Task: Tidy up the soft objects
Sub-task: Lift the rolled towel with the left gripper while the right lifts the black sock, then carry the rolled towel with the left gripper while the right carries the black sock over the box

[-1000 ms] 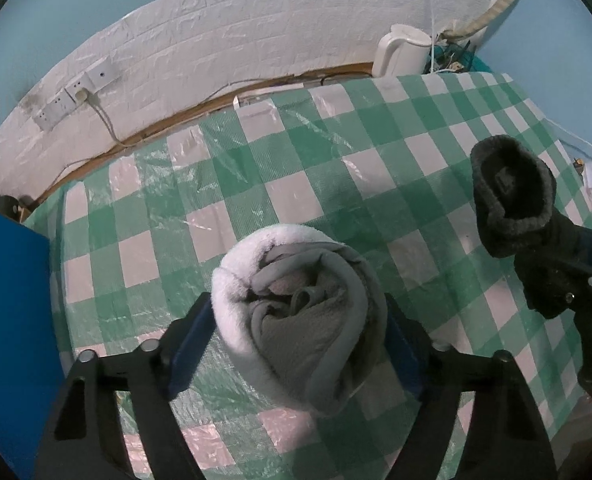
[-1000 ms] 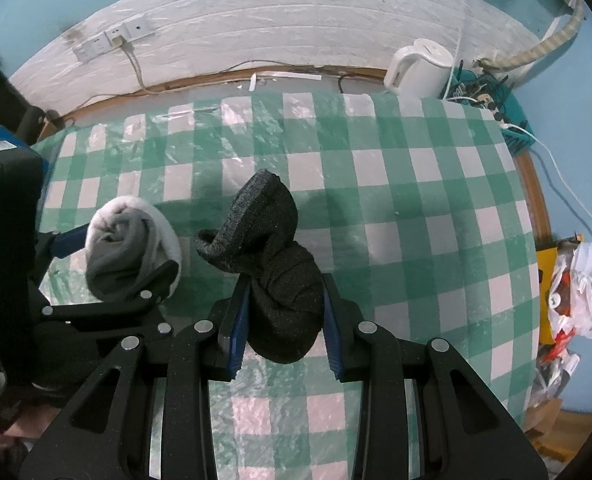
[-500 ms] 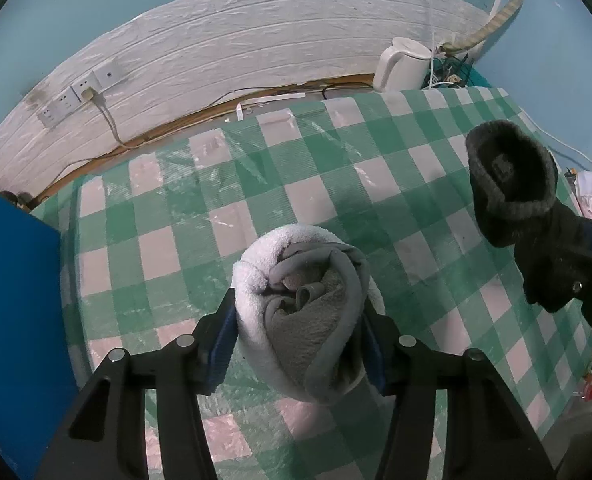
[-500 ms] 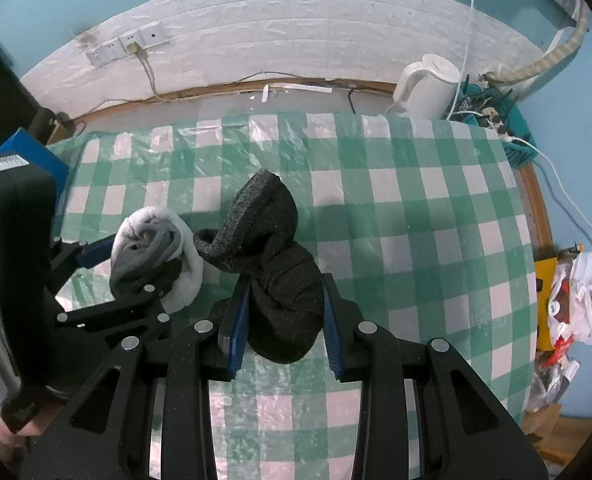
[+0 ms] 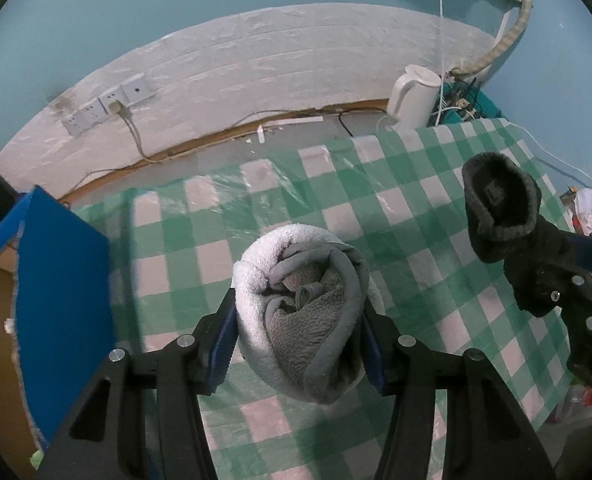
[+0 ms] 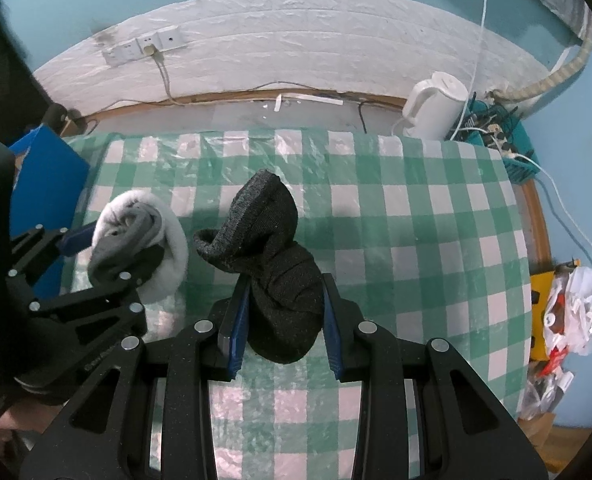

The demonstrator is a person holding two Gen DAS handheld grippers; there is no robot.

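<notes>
Grey-and-white rolled sock bundle: sitting between blue pads of left gripper, jaws having just closed in, now pinching it from both sides, above checked tablecloth.
Dark sock bundle: being gripped by right gripper, jaws narrowly parted, pressing its lower half; cuff flopping toward 11 o'clock.
Blue box: standing at 9 o'clock of left gripper.
White kettle: standing at 1 o'clock, table's far edge.
</notes>
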